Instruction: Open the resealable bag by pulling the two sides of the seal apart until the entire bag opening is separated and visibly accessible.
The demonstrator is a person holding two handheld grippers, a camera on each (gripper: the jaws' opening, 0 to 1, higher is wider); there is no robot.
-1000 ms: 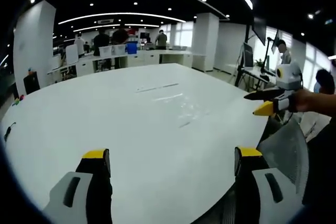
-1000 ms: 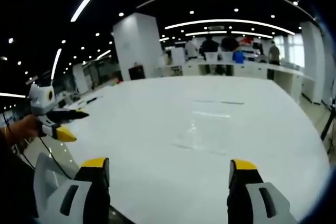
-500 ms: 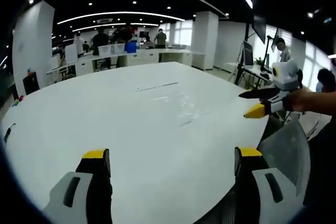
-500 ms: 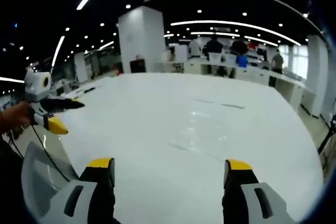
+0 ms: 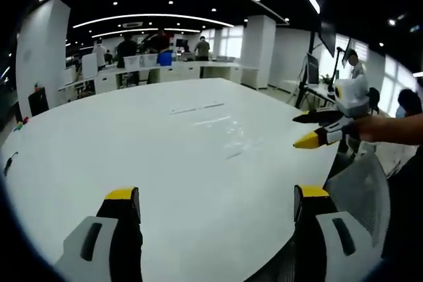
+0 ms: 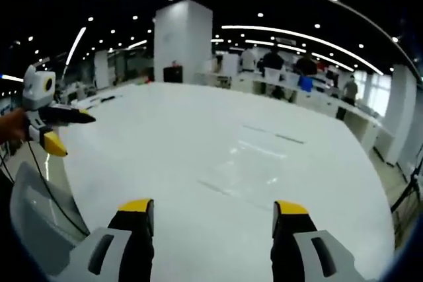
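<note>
A: Where is the resealable bag [image 5: 228,131] lying right now?

B: It is lying flat and clear on the white worktop [image 5: 99,143], out past the middle, hard to pick out except for its glints and edges. In the right gripper view the bag [image 6: 254,163] is sitting ahead of the jaws, well apart from them. Its seal is looking untouched, so I am judging the opening as not yet started.

A: And the hand-held grippers?

B: The left hand-held gripper [image 5: 215,203] is standing released, its yellow-tipped jaws spread wide over bare worktop and grasping nothing. The right hand-held gripper [image 6: 213,211] is likewise released and empty. It is also appearing in the left gripper view as the right hand-held gripper [image 5: 316,130], jaws parted, hanging near the worktop's edge beside the bag.

A: What is changing against the earlier pictures?

B: The right one is edging inward and lower toward the bag; a second ago it was sitting farther out by the edge. Its own view is tilting down and closing in too, with the jaws now appearing nearer together in the picture, though that may be the camera's angle. The left view is hardly shifting, and the bag itself is not moving.

A: Meaning for the task?

B: This is looking like the approach: the right side is leading, the left is waiting. Each will likely need to pinch one side of the seal.
</note>
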